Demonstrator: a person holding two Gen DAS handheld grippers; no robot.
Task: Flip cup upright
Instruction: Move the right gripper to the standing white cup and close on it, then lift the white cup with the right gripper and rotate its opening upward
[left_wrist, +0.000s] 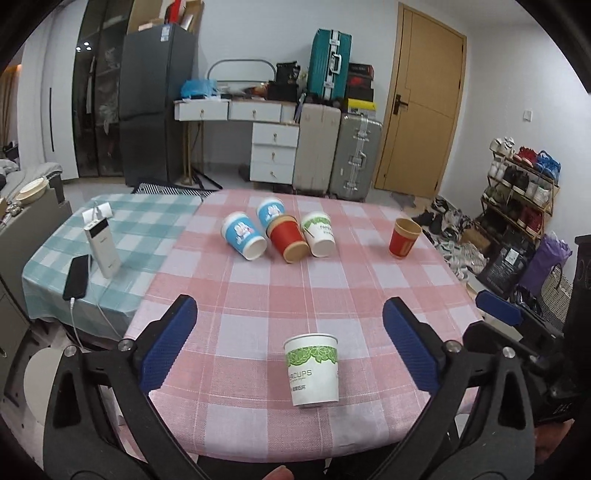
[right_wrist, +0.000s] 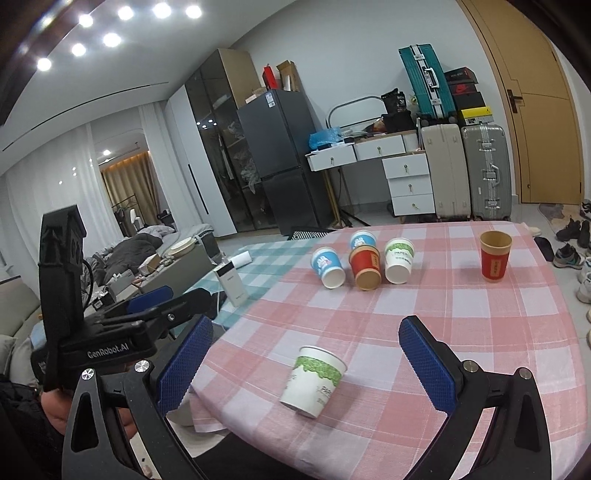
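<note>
White paper cup (left_wrist: 312, 370) lettered "CUPS"

Wood door (left_wrist: 421, 99) rt; grey fridge (left_wrist: 155, 107) lt; suitcases (left_wrist: 338, 151); maybe sofa (right_wrist: 147, 247).

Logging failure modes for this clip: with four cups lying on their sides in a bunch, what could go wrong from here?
1. The red lying cup sits tight between a blue cup and the white-green lying cup; open fingers reaching for one may roll its neighbours.
2. The near white-green cup stands upright close to the table's front edge, between both open grippers, left gripper and right gripper; a careless advance could knock it off.
</note>
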